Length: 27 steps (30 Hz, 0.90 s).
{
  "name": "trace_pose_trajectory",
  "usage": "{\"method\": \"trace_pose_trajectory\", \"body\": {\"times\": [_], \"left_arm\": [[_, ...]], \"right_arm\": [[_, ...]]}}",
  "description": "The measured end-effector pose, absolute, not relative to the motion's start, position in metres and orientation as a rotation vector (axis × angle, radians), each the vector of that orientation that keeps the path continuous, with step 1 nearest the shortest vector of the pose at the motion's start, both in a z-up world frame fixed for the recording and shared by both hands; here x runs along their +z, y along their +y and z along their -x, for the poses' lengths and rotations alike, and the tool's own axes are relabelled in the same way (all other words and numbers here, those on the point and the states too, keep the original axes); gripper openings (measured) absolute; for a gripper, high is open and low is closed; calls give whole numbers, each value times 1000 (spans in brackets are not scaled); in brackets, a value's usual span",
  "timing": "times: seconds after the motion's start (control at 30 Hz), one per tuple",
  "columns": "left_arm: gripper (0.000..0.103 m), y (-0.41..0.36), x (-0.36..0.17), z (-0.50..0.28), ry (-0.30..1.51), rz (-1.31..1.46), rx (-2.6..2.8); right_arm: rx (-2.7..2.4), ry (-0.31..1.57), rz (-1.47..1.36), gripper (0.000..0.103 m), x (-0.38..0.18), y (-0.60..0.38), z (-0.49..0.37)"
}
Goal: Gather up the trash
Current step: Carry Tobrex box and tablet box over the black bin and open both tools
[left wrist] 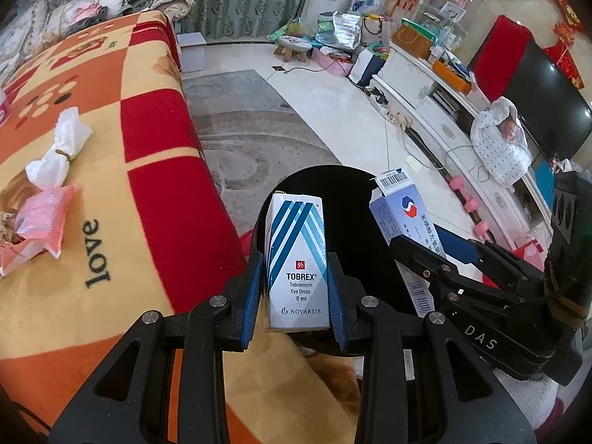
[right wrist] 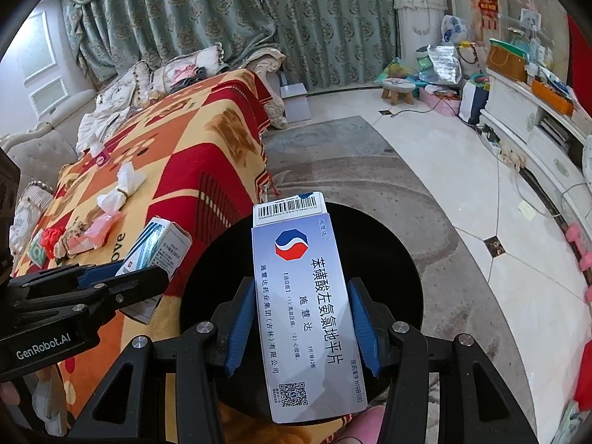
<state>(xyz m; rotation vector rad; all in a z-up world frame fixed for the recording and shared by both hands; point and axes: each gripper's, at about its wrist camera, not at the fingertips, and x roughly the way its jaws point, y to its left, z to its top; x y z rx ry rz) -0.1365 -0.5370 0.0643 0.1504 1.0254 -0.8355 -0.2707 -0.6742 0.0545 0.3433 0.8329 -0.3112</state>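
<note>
My left gripper (left wrist: 296,259) is shut on a white and blue Tobrex eye drops box (left wrist: 298,277), held upright over the round black bin (left wrist: 351,222). Beside it, my right gripper (right wrist: 301,318) is shut on a long pale-blue tablet box (right wrist: 307,296) with a barcode flap, also above the bin (right wrist: 392,259). The left wrist view shows the right gripper (left wrist: 433,249) with its tablet box (left wrist: 399,214) at the right. The left gripper (right wrist: 122,277) and its eye drops box (right wrist: 159,244) sit at the left of the right wrist view. A tied white tissue wad (left wrist: 59,148) and a pink wrapper (left wrist: 40,222) lie on the blanket.
An orange, red and yellow blanket (left wrist: 155,185) covers the sofa left of the bin. A grey rug (right wrist: 333,155) and pale floor tiles lie beyond. A white TV cabinet (left wrist: 425,85), pink dumbbells (left wrist: 473,207), a small stool (left wrist: 294,46) and bags stand along the right and back.
</note>
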Motion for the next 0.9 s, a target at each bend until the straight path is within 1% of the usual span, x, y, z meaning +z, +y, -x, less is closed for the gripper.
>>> {"method": "trace_pose_trajectory", "body": {"times": [0.37,0.43,0.47,0.5,0.53,0.57,0.63,0.9], "left_arm": [[31,-545,61,134,1043,-121,-865],[32,-547,61,134,1043,-103,-884],[33,-547,61,134,1045,-99,-892],[40,-547,61,133,1048,-96,-898],[50,-547,62,133,1051,-90,-901],[53,-546,62,133,1053,-81,-901],[55,-543,63,133,1053,-71,-895],[55,-520,69,129,1039,-62,-847]], "right_arm": [[-323,829,-362,48,53,-683,268],[-328,825,-364,48,54,-685,268],[-330,823,-368,48,54,-687,267],[-331,823,-372,48,54,-688,267],[-333,821,-377,48,54,-688,266],[-337,821,-381,51,53,-689,266],[-343,826,-394,53,51,-690,265],[-340,841,-406,54,50,-685,269]]}}
